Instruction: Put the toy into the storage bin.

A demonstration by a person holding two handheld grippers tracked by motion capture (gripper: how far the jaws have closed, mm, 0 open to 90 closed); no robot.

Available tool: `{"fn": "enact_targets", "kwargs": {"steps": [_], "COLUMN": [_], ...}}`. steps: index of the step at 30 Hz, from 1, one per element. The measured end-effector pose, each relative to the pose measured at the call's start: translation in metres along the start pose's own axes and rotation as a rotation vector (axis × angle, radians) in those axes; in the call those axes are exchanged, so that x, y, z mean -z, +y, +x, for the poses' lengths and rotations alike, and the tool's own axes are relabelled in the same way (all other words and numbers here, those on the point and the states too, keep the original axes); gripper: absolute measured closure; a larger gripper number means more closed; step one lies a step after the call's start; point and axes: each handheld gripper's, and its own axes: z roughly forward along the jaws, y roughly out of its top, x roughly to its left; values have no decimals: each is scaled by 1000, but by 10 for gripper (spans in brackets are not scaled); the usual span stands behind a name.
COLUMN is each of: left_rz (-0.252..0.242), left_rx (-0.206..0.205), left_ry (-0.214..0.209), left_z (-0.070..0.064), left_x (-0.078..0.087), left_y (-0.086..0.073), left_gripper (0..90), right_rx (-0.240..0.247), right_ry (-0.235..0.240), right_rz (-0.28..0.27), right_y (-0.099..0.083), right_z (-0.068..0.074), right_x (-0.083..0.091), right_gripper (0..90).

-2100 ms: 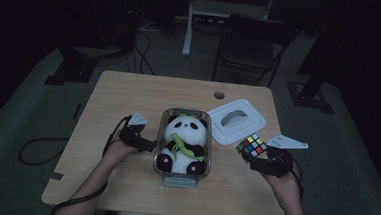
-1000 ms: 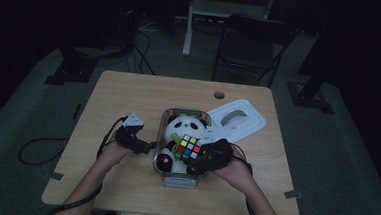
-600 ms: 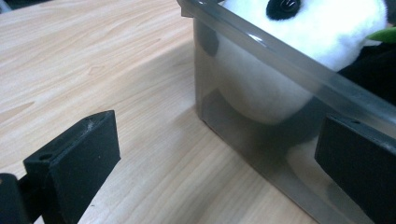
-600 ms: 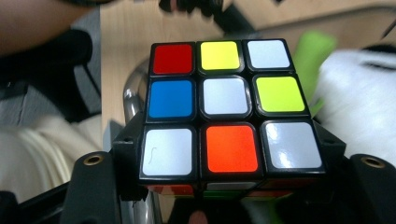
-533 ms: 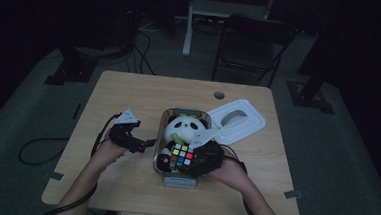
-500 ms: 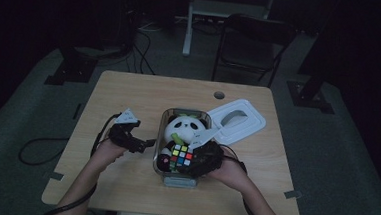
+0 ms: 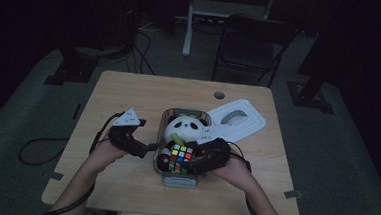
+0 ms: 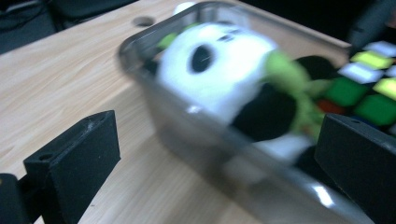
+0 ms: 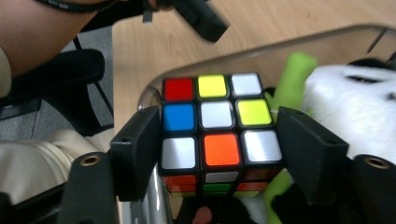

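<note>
From the high view I have the puzzle cube (image 7: 180,157) sitting over the near half of the clear container (image 7: 163,131), on top of the plush panda (image 7: 185,128). My right gripper (image 7: 199,157) comes in from 3 o'clock of the cube. In the right gripper view its jaws are clamped on the cube (image 9: 215,127), one pad against each side of the bottom row, with the panda's white fur (image 9: 352,112) just beside it at 3 o'clock and the container rim (image 9: 159,200) below.

My left gripper (image 7: 148,147) sits at 9 o'clock of the container, close to its wall. In the left gripper view the jaws stand wide apart with nothing between them but table (image 8: 70,79) and the container's corner (image 8: 261,186). That picture is blurred, so I can't say whether the far pad touches the wall.

The white lid (image 7: 238,119) lies at 2 o'clock of the container, flat on the table (image 7: 129,93).
</note>
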Motion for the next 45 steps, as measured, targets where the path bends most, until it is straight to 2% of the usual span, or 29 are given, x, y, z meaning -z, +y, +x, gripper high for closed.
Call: {"fn": "enact_targets", "kwargs": {"steps": [2, 5, 6, 8, 10, 14, 15, 17, 19, 23, 25, 26, 28, 31, 32, 35, 38, 40, 42, 45], "left_rz": [-21, -43, -44, -69, -65, -62, -53, -39, -22, 11, 30, 35, 46, 64, 75, 104, 134, 143, 148, 169], "left_rx": [-19, -40, -41, -55, -72, -121, -138, -168, -175, -180, -172, -164, -173, -184, -187, -203, -207, -182, -178, -165], "left_ry": [-65, -118, -135, -154, -184, -251, -268, -281, -290, -280, -272, -274, -271, -267, -279, -281, -269, -285, -283, -291], "left_z": [-9, -19, -22, -27, -33, -43, -45, -49, -51, -51, -49, -49, -50, -53, -54, -58, -58, -55, -54, -51], "left_x": [3, 6, 7, 9, 9, 7, 6, 3, 0, -6, -11, -12, -13, -18, -20, -24, -29, -32, -35, -40], "left_y": [6, 16, 19, 23, 26, 26, 25, 25, 26, 26, 25, 25, 25, 26, 27, 28, 28, 26, 26, 26], "left_gripper": [7, 8, 9, 149, 176, 481, 524, 629, 738, 850, 893, 899, 900, 900, 900, 900, 900, 900, 900, 900], "right_rx": [-3, 6, 0, -43, -64, -86, -86, -97, -104, -120, -146, -146, -148, -146, -146, -140, -137, -150, -153, -147], "right_ry": [-17, -58, -59, -17, -15, -5, -1, 0, 2, 4, 9, 13, -5, -6, -7, -14, -21, -12, 6, -6], "right_rz": [-30, -68, -73, -48, -67, -96, -100, -90, -79, -62, -53, -54, -42, -30, -32, -23, -6, -1, -1, 20], "right_y": [3, 7, 9, 12, 12, 8, 7, 5, 4, 2, 0, 0, -2, -5, -5, -7, -8, -11, -14, -15], "right_z": [1, 4, 4, 0, 0, 1, 2, 2, 3, 3, -1, -2, -2, -2, -2, -2, -1, -4, -7, -9], "right_x": [8, 17, 20, 22, 23, 21, 21, 18, 15, 12, 10, 9, 7, 2, 2, -1, -5, -8, -8, -10], "right_gripper": [341, 413, 454, 533, 624, 821, 859, 900, 900, 900, 900, 900, 900, 900, 900, 900, 900, 900, 900, 900]}}
